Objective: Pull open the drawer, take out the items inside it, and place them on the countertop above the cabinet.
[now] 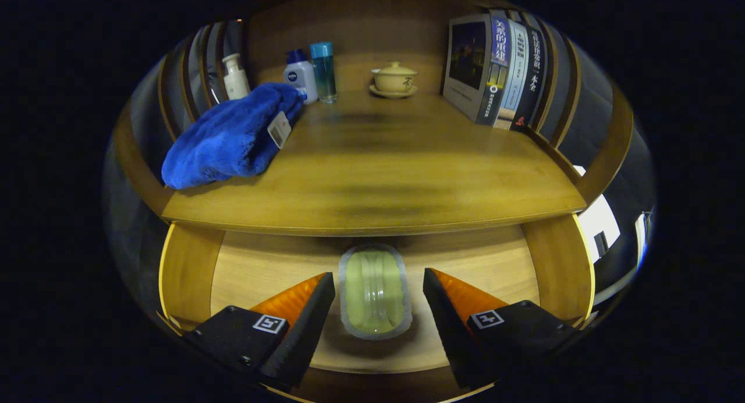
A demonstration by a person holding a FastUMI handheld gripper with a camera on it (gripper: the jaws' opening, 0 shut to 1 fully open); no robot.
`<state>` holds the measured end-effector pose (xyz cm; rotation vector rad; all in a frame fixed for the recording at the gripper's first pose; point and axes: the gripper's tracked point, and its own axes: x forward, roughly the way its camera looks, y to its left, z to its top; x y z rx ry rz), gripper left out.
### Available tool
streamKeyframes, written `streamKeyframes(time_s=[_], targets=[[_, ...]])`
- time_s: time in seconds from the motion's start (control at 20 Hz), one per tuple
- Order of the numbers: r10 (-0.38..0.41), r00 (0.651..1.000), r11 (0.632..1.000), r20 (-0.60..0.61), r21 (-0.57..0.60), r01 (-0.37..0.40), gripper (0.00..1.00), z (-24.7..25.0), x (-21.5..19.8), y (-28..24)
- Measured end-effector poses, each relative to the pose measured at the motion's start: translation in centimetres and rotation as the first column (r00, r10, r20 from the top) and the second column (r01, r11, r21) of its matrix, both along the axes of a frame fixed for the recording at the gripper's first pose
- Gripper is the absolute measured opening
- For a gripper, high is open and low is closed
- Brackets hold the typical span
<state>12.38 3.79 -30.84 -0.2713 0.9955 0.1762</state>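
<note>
The wooden drawer (256, 269) stands pulled open below the countertop (378, 176). On its floor lies a pale green oblong item with a grey rim (375, 292). My gripper (378, 286) is open, with one finger on each side of that item and a gap between each finger and it. A blue towel (233, 138) with a white tag lies on the countertop's left part, beyond the fingers.
At the back of the countertop stand a white pump bottle (235, 77), a white bottle with a blue cap (300, 74), a clear blue-capped bottle (323, 71) and a lidded cup on a saucer (394, 80). Upright books (495, 71) line the right side.
</note>
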Motion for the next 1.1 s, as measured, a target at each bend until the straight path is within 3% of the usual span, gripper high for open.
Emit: streamKeyframes(time_s=[0.2,0.3,0.6,0.7,1.1], targets=[[-0.006,0.998,1.0,-0.065,-0.004,0.006,0.95,-1.5,-0.1,-0.1],[-0.013,0.996,1.0,-0.088,-0.007,0.013,0.86,-2.3,-0.2,-0.2],[-0.033,0.993,0.999,-0.118,0.005,0.034,0.47,-3.2,-0.5,-0.1],[-0.047,0.992,0.999,-0.12,0.006,0.048,0.27,-2.7,-0.7,-0.3],[-0.022,0.998,0.998,-0.063,0.049,0.025,0.27,3.2,-2.8,0.5]])
